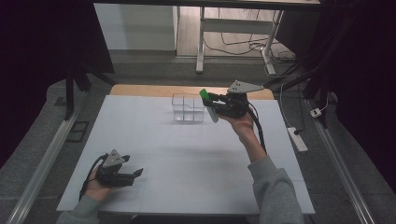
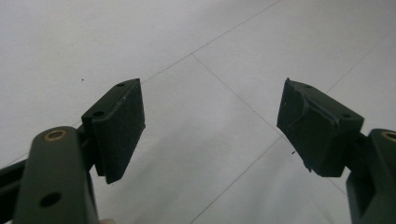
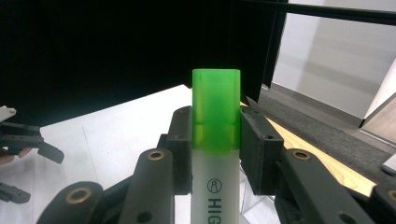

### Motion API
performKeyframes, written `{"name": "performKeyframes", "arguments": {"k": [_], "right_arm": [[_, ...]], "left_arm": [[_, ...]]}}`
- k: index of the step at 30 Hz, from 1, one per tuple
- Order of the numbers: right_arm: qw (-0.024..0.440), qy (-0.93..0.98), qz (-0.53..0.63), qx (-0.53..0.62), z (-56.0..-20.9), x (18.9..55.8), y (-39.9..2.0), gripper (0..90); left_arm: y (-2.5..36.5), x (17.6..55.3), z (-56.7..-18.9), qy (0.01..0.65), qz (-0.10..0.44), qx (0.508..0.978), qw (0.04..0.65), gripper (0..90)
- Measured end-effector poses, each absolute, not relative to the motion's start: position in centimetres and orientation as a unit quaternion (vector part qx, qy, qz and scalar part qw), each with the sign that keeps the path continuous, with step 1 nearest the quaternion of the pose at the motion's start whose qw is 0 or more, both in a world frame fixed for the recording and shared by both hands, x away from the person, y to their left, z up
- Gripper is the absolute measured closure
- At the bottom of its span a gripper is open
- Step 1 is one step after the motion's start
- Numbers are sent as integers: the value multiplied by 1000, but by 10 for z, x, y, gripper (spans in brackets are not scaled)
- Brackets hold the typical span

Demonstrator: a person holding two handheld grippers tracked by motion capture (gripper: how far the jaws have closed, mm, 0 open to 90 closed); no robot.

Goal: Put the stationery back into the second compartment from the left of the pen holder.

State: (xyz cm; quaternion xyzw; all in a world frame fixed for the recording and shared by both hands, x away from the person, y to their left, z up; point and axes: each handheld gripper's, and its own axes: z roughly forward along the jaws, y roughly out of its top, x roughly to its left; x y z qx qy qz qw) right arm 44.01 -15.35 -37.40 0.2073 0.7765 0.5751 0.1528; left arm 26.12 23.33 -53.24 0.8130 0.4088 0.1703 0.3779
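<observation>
The right claw (image 1: 211, 103) is up in the air, above the far right part of the desk (image 1: 187, 158). Its two jaws are clamped on a marker (image 1: 208, 105). The marker has a green cap (image 3: 216, 109) and a pale white body. In the right gripper view the jaws press on both sides of the marker, right where the cap meets the body. The cap sticks out past the jaws. Black letters show on the body, low down.

In the high view the marker is tilted. Its green end points up and to the left. Its white end hangs down, just to the right of a clear box (image 1: 187, 108). I cannot tell if the marker touches the box. The box sits on the desk near the far edge. It has thin walls inside that split it into parts.

The left claw (image 1: 138, 172) is at the near left of the desk, well apart from the box and the marker. Its jaws are wide apart. In the left gripper view there is just the white desk between them, with thin lines crossing it. A hand (image 1: 95, 188) holds this claw low over the desk.

A grey sleeve (image 1: 275, 186) covers the right arm.
</observation>
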Motion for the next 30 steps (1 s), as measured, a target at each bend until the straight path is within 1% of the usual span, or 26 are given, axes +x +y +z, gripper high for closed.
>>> {"name": "performKeyframes", "arguments": {"k": [7,16,19,30], "right_arm": [[147,774,580,208,-372,448,-147,663],[140,772,584,210,-379,460,-136,663],[144,774,580,209,-381,464,-132,663],[137,770,580,229,-386,481,-128,663]], "left_arm": [[234,261,-532,410,170,812,379,230],[234,261,-532,410,169,812,380,230],[234,261,-532,411,169,812,379,230],[233,262,-533,411,168,813,378,229]]}}
